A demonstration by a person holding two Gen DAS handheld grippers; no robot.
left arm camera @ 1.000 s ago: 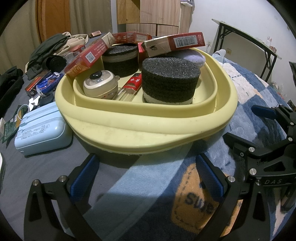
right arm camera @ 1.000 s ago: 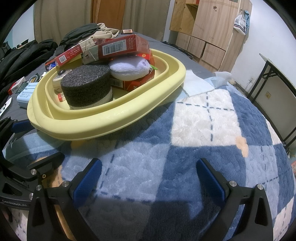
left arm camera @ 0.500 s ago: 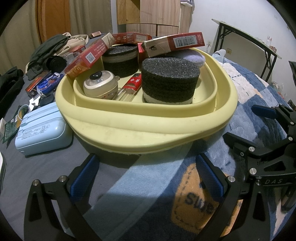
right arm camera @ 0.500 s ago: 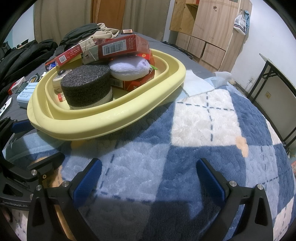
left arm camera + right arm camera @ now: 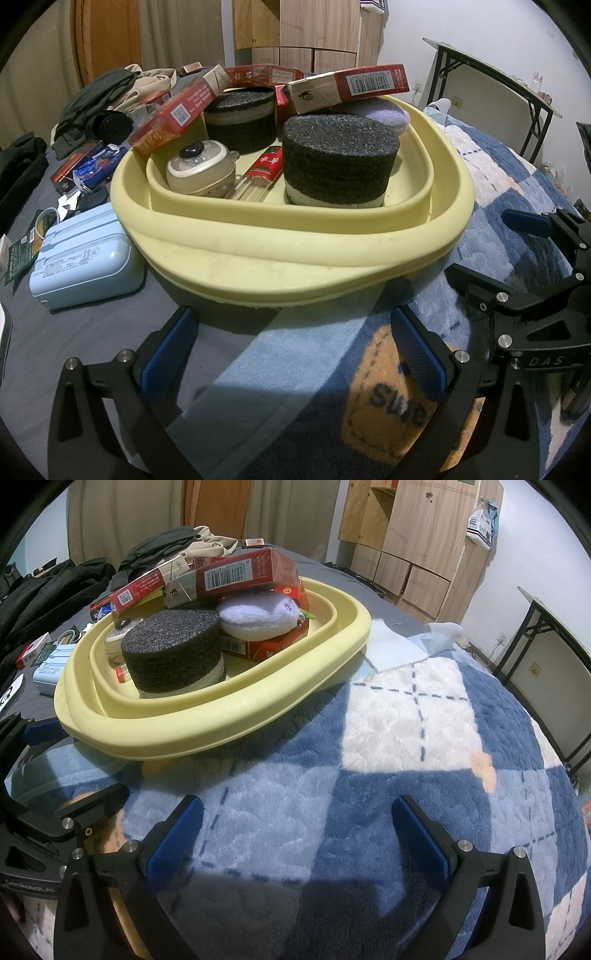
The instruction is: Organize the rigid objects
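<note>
Left wrist view, read from left to right: a pale blue plastic case (image 5: 83, 264) lies on the grey bedsheet just beside the left flank of a yellow basin (image 5: 295, 254), with loose packets and dark clothing farther back on the bed. The basin sits on the bed where the sheet meets a blue checked fleece blanket (image 5: 406, 738), and it appears to serve as the collecting place, since most of the rigid items are already gathered inside. Within it, from the left, a long red carton (image 5: 173, 110) leans on the rim, a small cream lidded pot (image 5: 201, 173) stands on the floor of the basin, a red-topped packet of clear sticks (image 5: 258, 177) lies flat beside it, and a black foam cylinder (image 5: 340, 162) stands upright near the front. A second foam cylinder (image 5: 240, 122) stands behind. Another red carton with a barcode (image 5: 351, 88) rests across the top of the pile, and a white plush pad (image 5: 258, 616) lies beneath it. The left tool (image 5: 293, 362) hovers low over the blanket with its blue-padded fingers spread wide and nothing between them; the basin lies directly ahead of it, near but apart. The right tool (image 5: 297, 843) is likewise spread and empty, with the basin ahead and to its left. Judging by this, little inside remains to sort, while the blue case sits outside.
</note>
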